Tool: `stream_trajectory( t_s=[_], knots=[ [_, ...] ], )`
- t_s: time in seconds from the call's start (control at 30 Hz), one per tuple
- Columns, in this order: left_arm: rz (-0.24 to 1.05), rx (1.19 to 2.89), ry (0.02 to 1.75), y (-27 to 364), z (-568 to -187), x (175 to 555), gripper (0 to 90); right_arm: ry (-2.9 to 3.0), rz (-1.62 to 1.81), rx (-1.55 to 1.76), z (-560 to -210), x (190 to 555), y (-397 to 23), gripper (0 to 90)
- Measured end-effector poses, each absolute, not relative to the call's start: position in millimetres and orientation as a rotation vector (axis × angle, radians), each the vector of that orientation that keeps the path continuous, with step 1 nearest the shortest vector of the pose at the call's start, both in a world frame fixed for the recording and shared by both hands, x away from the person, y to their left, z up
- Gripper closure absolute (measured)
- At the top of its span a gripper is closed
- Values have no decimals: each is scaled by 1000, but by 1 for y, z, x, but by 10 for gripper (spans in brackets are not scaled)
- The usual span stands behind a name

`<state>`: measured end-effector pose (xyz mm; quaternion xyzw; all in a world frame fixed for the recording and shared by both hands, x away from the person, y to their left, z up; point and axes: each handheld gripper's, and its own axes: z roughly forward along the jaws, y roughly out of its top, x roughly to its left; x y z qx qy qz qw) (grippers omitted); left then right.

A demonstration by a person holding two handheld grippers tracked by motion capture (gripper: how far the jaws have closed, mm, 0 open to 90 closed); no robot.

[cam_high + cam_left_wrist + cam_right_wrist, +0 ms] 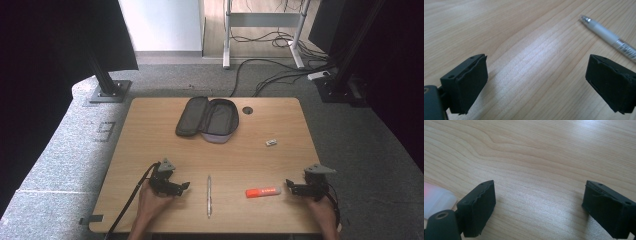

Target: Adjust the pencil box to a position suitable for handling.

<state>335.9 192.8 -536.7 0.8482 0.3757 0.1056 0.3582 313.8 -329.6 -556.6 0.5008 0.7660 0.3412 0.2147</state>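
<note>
A silver and white pen (209, 196) lies lengthwise near the front of the wooden table (150, 140). To its right an orange marker with a white cap (263, 192) lies crosswise. My left gripper (181, 186) rests on the table left of the pen, pointing at it, open and holding nothing. In the left gripper view the pen (609, 35) lies beyond the right jaw of my left gripper (536, 85). My right gripper (291, 187) sits just right of the marker, open and holding nothing. The right gripper view has the marker's white cap (436, 198) beside the left jaw of my right gripper (537, 207).
An open grey pencil case (207, 119) lies at the back middle of the table, with a round cable hole (247, 110) to its right. A small white item (271, 142) sits right of centre. Cables run over the carpet behind the table.
</note>
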Motion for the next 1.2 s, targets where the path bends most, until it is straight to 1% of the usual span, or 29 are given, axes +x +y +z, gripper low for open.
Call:
stream_trajectory(
  t_s=[0.13,0.43,0.53,0.6,0.8,0.9,1.0,1.2],
  knots=[
    [308,2232,937,186,-531,338,47,2124,946,1389,-557,314,-330,107],
    [284,2235,897,172,-522,346,56,2124,945,1389,-557,314,-330,107],
    [304,2262,892,166,-520,349,62,2124,945,1389,-557,314,-330,107],
    [284,2254,900,165,-519,351,80,2123,944,1389,-557,314,-330,107],
    [295,2270,890,159,-515,356,82,2123,944,1389,-557,314,-330,107],
    [260,2262,895,158,-511,360,101,2123,944,1389,-557,314,-330,107],
    [282,2281,879,154,-507,363,101,2123,944,1389,-557,314,-330,107],
    [296,2264,854,146,-500,371,101,2123,944,1389,-557,314,-330,107]
  ],
)
